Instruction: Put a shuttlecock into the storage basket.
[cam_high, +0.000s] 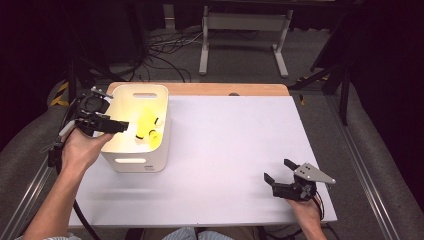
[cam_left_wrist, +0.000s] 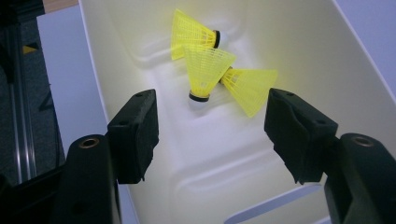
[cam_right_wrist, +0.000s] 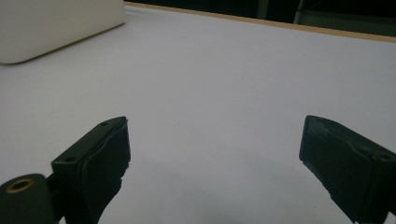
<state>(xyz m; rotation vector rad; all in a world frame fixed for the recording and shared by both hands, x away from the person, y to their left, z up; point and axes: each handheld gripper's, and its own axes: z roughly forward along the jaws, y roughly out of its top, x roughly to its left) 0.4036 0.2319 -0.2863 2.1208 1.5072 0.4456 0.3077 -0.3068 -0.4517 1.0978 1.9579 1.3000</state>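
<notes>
Where they lie in the white bin (cam_left_wrist: 299, 42), three shuttlecocks (cam_left_wrist: 208, 70) are yellow-skirted.

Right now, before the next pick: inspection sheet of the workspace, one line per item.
Surface: white table top with a wooden strip along the far edge, bare apart from the bin.
Job's things: three yellow shuttlecocks lying together on the floor of the white bin, which sits at the table's left.
Clutter: nothing seen.
Grippers: left gripper open, jaws apart above the shuttlecocks, touching none; right gripper open, empty, low at the table's near right.
Cables: one trails from the left gripper off the table's near left edge; loose black cables on the floor beyond the table.
Surroundings: dark room, grey floor, white stand legs behind the table.
</notes>
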